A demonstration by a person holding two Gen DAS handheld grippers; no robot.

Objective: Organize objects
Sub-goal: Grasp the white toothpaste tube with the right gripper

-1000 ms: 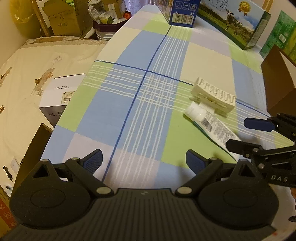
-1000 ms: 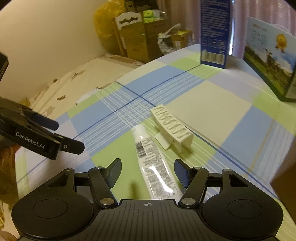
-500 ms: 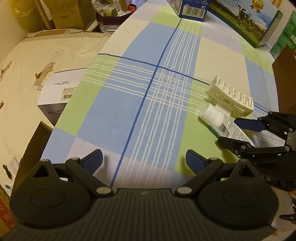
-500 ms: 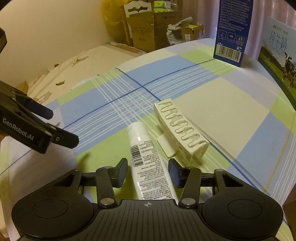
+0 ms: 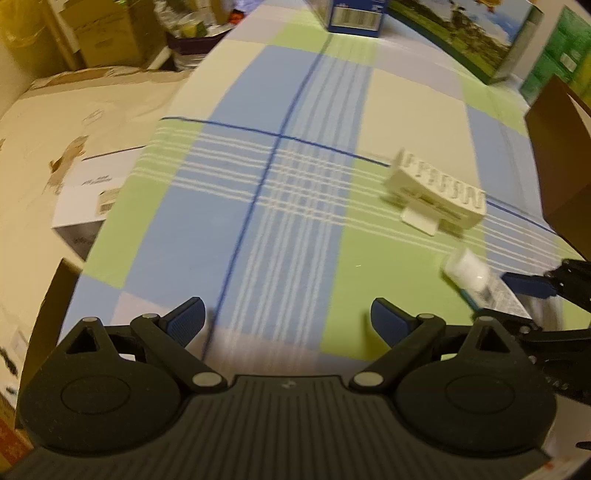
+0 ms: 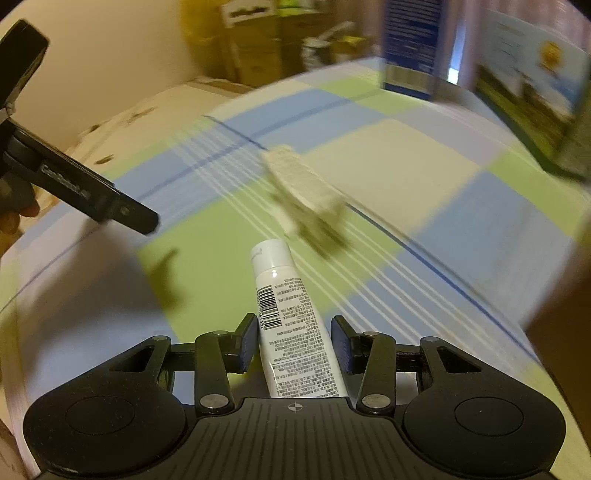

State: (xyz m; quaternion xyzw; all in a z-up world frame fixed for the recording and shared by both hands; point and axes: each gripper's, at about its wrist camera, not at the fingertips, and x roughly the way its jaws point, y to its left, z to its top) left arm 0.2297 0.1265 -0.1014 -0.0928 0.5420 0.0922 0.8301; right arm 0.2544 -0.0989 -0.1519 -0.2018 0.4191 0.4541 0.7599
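A white tube (image 6: 291, 317) with a barcode and small print lies lengthwise between the fingers of my right gripper (image 6: 293, 343), which is shut on it. The tube stays sharp while the table behind it is blurred. From the left wrist view the same tube (image 5: 469, 273) pokes out of the right gripper (image 5: 532, 295) at the right edge, above the checked cloth. A white slotted plastic rack (image 5: 436, 192) lies on the cloth beyond it, also seen as the rack (image 6: 303, 188). My left gripper (image 5: 288, 321) hangs open over the cloth, holding nothing.
A brown cardboard box (image 5: 561, 147) stands at the right edge of the table. A blue carton (image 5: 354, 14) and a green milk box (image 5: 461, 37) stand at the far end. A bed with a white box (image 5: 96, 192) lies to the left.
My right gripper closed on the tube and pulled it back from beside the rack. The tube now sits apart from the rack. The left gripper stayed open.
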